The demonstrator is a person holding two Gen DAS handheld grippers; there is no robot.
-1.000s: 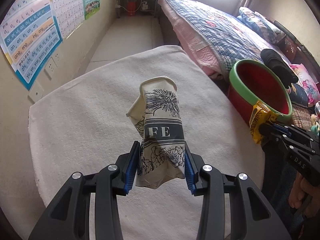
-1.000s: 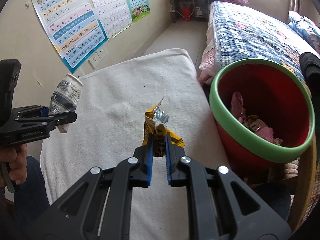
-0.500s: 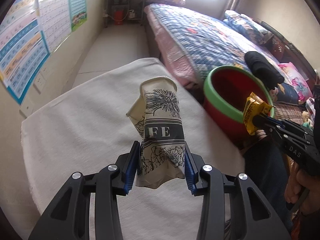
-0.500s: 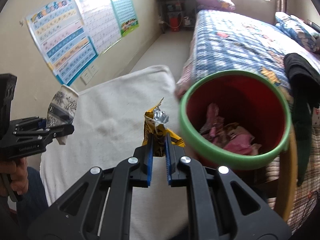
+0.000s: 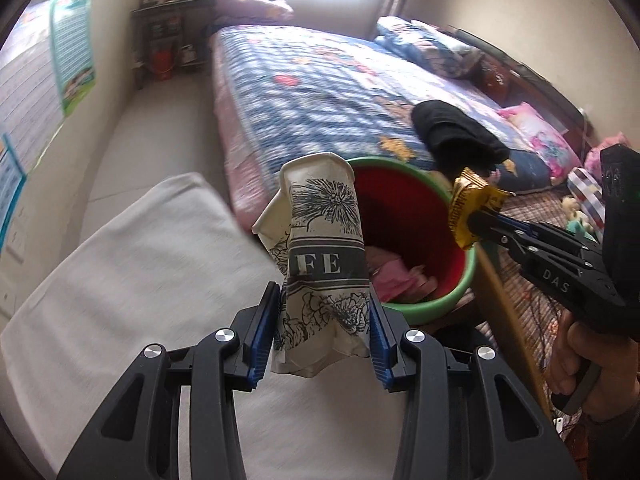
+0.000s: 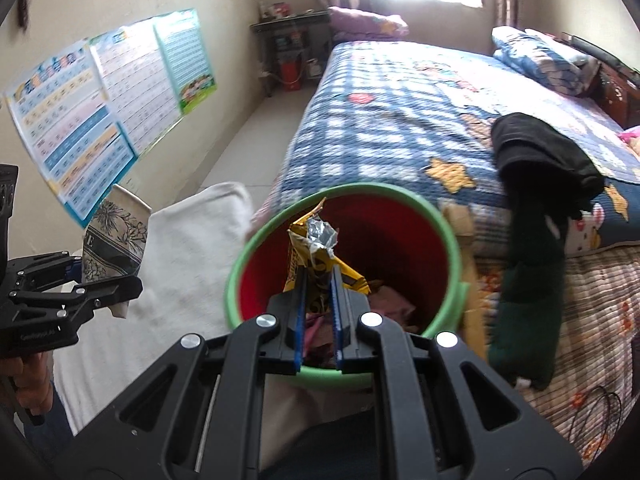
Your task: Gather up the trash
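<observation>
My left gripper is shut on a crumpled paper cup with black flower print, held upright just left of the red bin with its green rim. My right gripper is shut on a yellow foil wrapper and holds it over the open mouth of the bin. The bin holds pink and brown trash. The wrapper and right gripper also show in the left wrist view over the bin's right rim. The cup shows at left in the right wrist view.
A table under a white cloth lies left of the bin. A bed with a blue patchwork quilt stands behind it, with a black garment draped over its edge. Posters hang on the left wall.
Both grippers have moved right from over the white cloth towards the bin. The wrapper now hangs above the bin's mouth and the cup is beside its left rim.
</observation>
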